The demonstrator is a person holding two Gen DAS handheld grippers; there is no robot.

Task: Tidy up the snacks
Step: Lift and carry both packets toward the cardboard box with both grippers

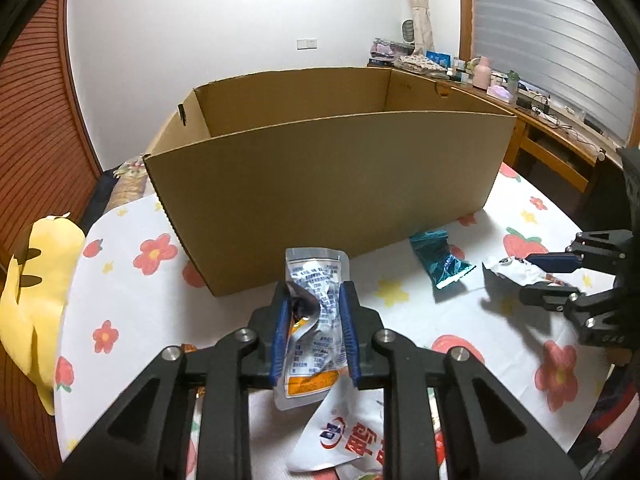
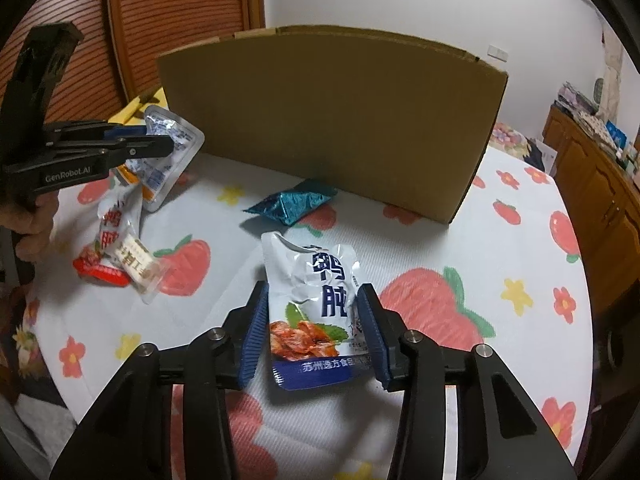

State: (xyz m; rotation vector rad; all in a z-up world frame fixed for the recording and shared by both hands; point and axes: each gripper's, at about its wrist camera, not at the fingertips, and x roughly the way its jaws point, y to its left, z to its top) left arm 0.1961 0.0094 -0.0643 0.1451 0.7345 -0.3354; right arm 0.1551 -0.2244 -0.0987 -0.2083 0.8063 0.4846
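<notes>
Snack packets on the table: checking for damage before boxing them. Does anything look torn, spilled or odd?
Nothing looks torn or spilled. The silver pouch is crumpled where the left gripper pinches it. The teal packet lies loose beside the cardboard box. Other packets lie heaped on the tablecloth.

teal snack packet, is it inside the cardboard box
No, the teal snack packet lies on the tablecloth in front of the cardboard box.

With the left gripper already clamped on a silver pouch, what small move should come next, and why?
Probably lift the silver snack pouch over the near wall of the open cardboard box and release it. The left gripper is shut on it, lifted off the tablecloth in the right wrist view, while the right gripper brackets a duck-gizzard pouch lying flat.
</notes>
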